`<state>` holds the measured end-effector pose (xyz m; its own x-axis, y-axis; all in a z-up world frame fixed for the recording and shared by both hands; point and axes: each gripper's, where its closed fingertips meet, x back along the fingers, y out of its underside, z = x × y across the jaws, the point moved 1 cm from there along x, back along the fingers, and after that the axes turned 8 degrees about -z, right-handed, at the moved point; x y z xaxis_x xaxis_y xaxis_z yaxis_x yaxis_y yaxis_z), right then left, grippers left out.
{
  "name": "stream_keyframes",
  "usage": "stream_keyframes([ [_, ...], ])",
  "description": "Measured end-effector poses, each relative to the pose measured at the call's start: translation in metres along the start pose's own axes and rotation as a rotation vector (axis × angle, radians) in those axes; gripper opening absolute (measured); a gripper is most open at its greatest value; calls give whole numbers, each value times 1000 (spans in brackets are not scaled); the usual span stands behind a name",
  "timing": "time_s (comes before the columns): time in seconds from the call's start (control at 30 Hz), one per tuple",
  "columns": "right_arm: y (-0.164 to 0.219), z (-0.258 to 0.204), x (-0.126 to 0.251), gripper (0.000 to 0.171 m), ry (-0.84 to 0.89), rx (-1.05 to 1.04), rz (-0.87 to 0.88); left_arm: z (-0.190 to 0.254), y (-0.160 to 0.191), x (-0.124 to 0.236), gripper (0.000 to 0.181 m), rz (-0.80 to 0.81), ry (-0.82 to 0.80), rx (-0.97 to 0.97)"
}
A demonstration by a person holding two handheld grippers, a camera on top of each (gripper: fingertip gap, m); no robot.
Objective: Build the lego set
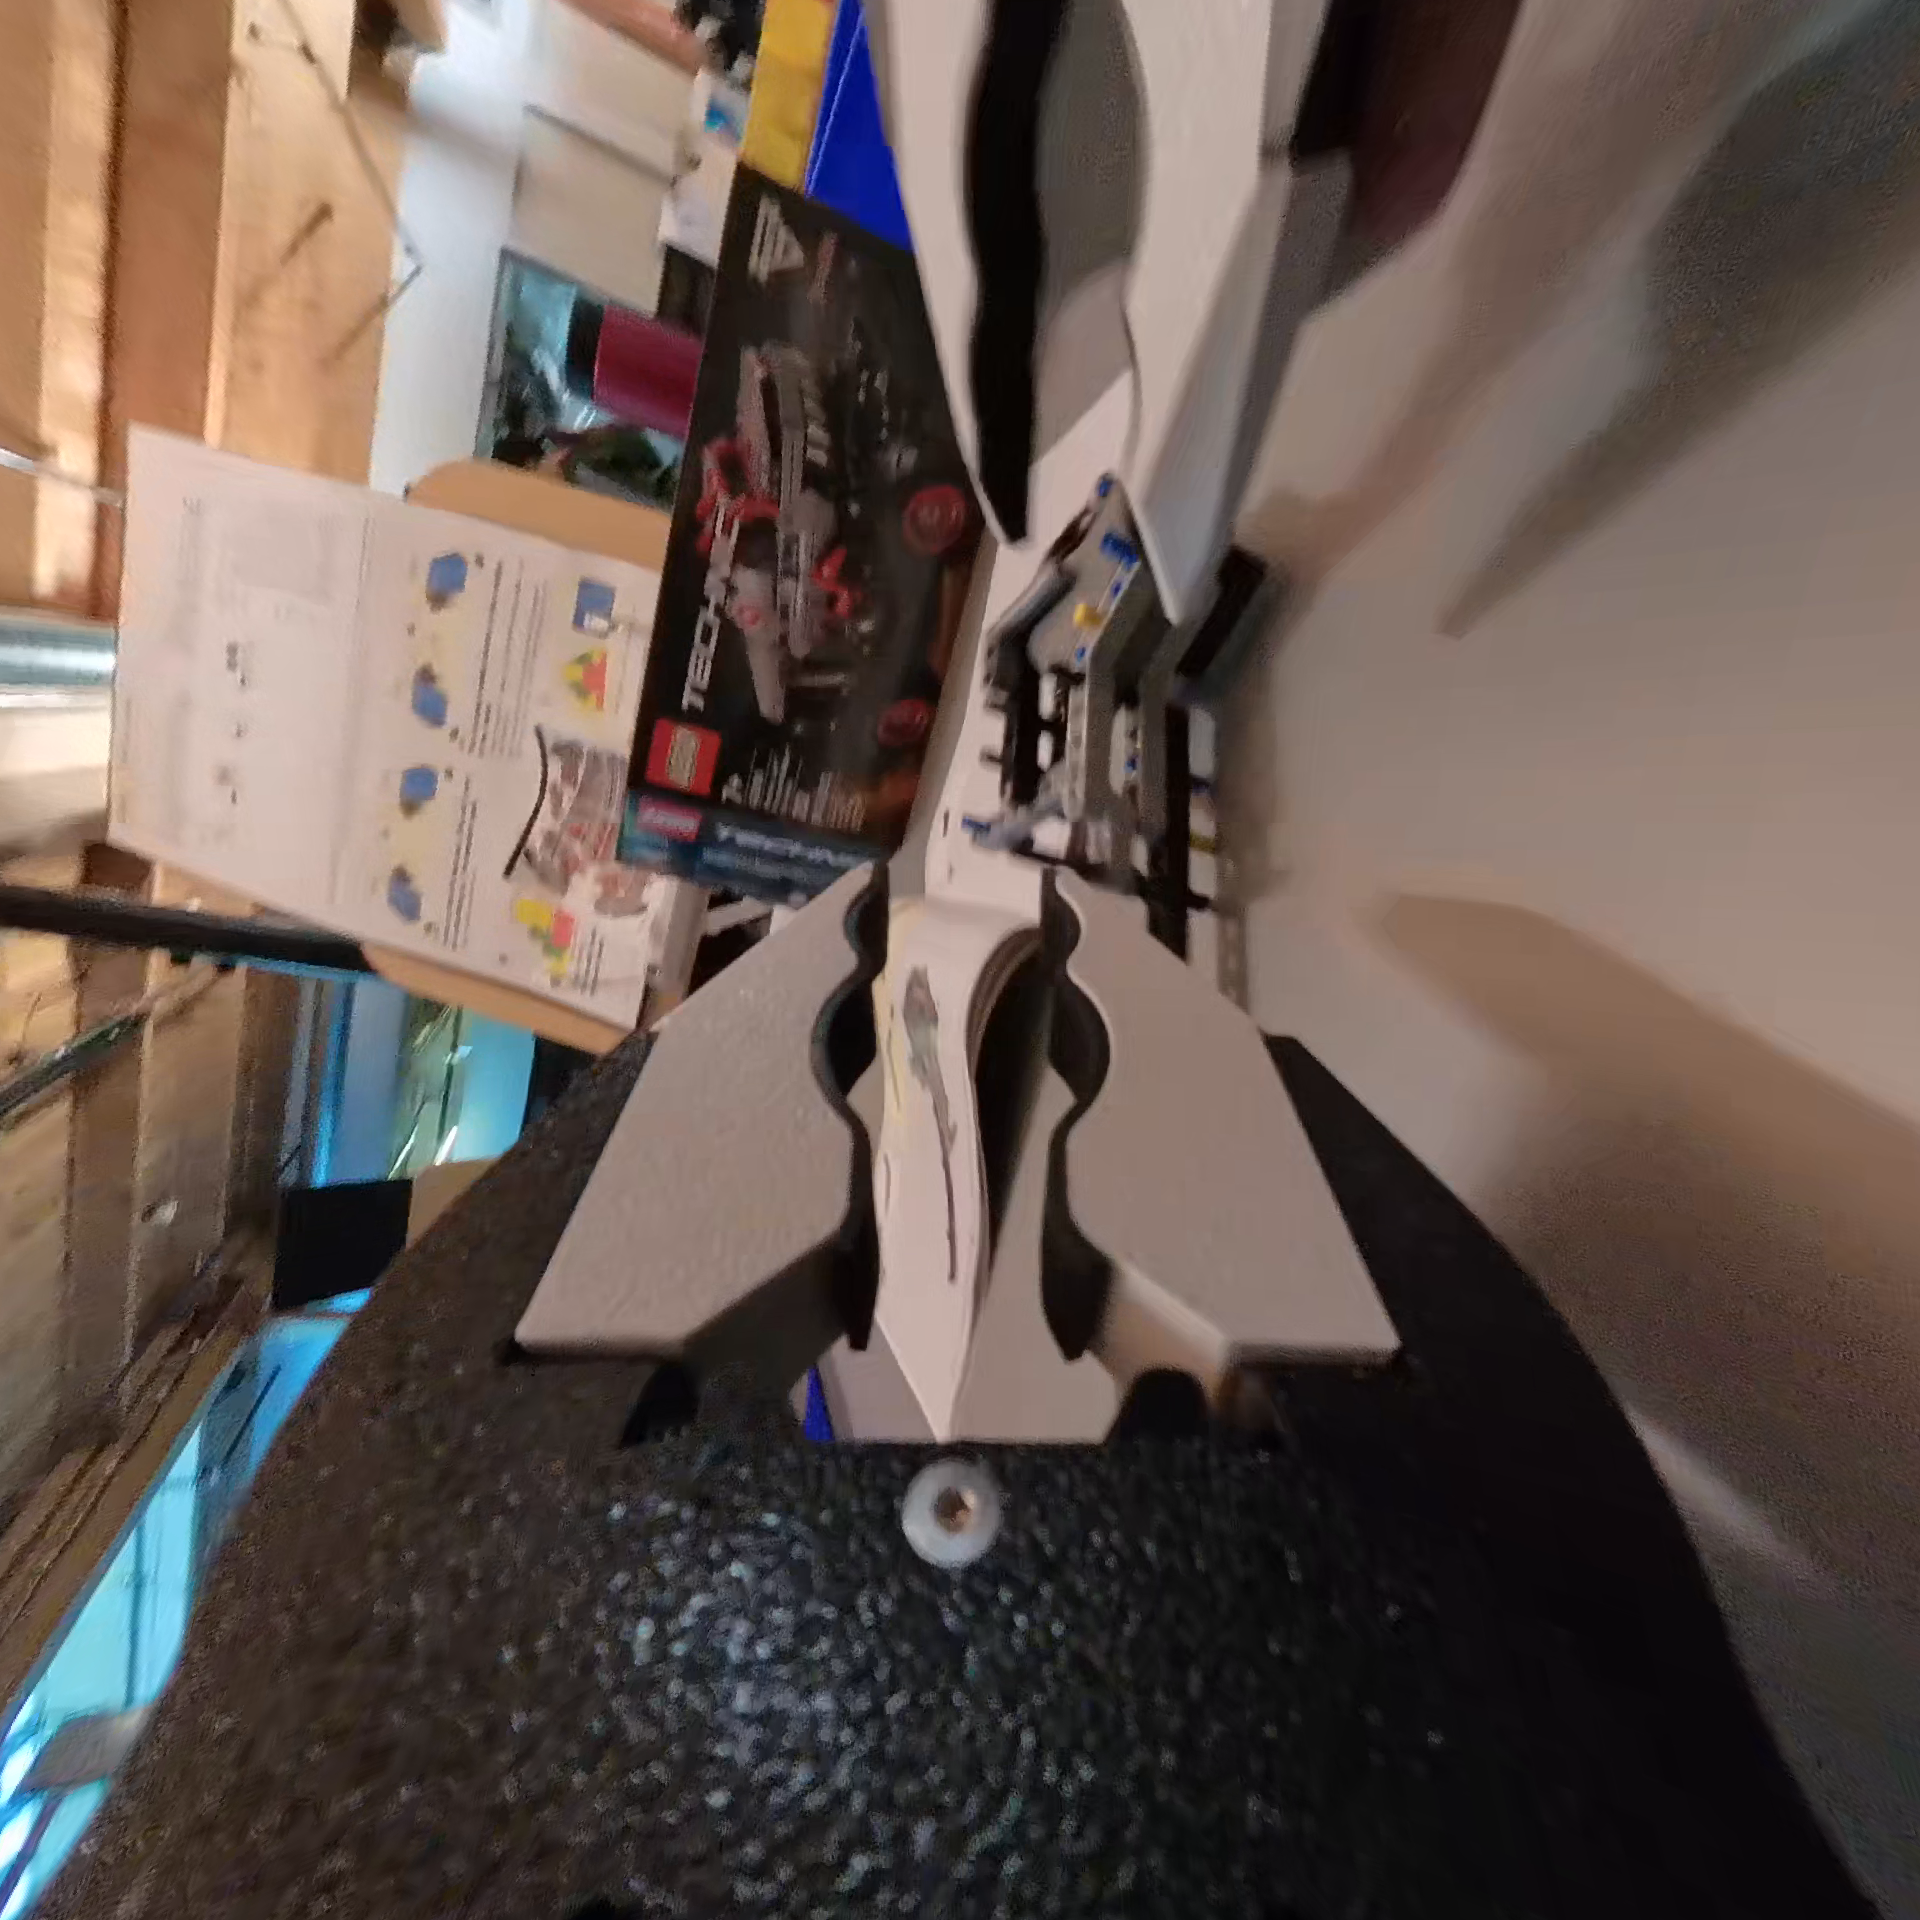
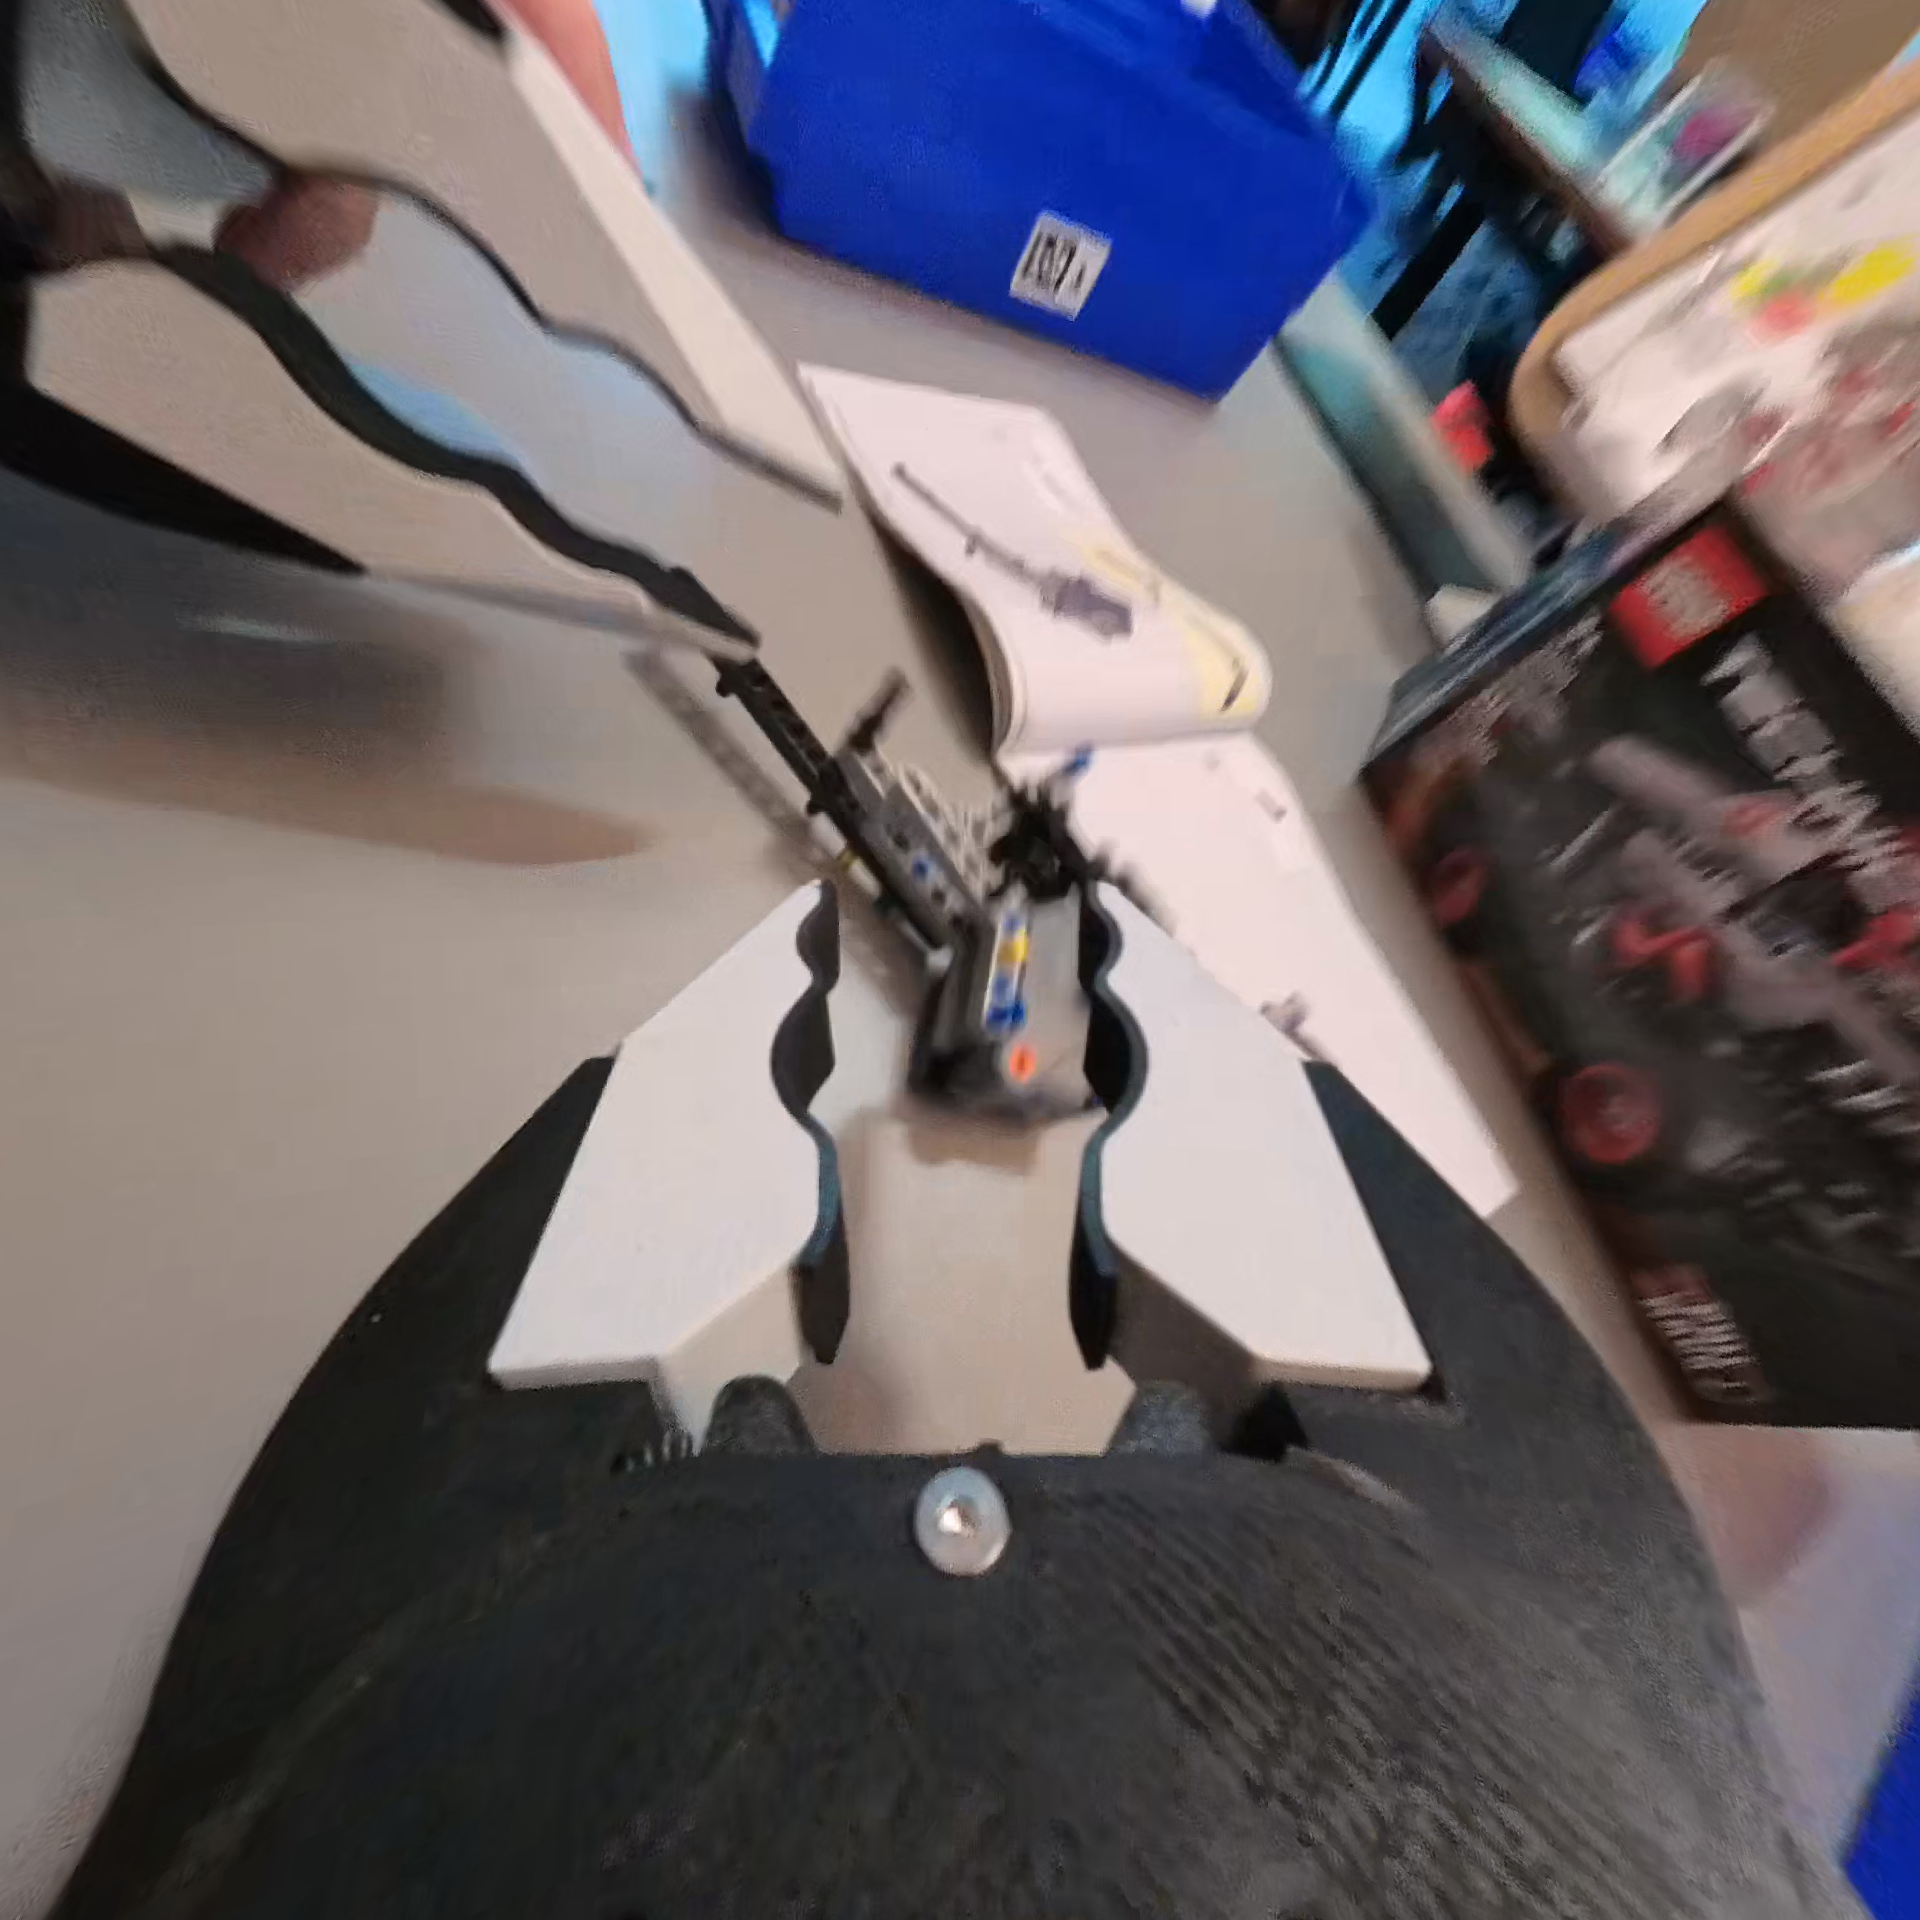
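The partly built lego model (image 2: 935, 883), grey and black beams with blue and yellow pins, lies low over the grey table (image 2: 312, 1039). My right gripper (image 2: 956, 920) is closed around the model's near grey end. In the left wrist view the model (image 1: 1101, 707) sits between the right gripper's (image 1: 1091, 571) fingertips. My left gripper (image 1: 966, 888) is open and empty, and the model's far end is just beside one of its fingers. In the right wrist view the left gripper (image 2: 779, 561) has its lower fingertip at the tip of the model's long black beam. Both views are motion-blurred.
An open instruction booklet (image 2: 1070, 582) lies behind the model and shows between the left fingers (image 1: 935, 1091). The black lego box (image 2: 1714, 935) stands to the right. A blue bin (image 2: 1039, 156) is at the back. A printed sheet (image 1: 364, 675) hangs on cardboard.
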<state>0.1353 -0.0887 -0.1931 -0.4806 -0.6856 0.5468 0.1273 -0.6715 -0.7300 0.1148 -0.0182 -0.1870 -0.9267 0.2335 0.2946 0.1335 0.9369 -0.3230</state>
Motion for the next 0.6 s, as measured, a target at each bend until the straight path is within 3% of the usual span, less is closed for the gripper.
stream_keyframes([
  [0.03,-9,1,3,42,38,28,18,5,8,0,27,-25,7,19],
  [0.3,-11,-14,-12,46,82,175,-105,34,54,-23,44,-232,279,311],
  [0.4,-6,-18,-25,45,149,240,-126,45,47,-29,14,-172,470,523],
  [0.6,7,-12,-35,50,280,305,-158,42,18,-19,4,-84,739,829],
])
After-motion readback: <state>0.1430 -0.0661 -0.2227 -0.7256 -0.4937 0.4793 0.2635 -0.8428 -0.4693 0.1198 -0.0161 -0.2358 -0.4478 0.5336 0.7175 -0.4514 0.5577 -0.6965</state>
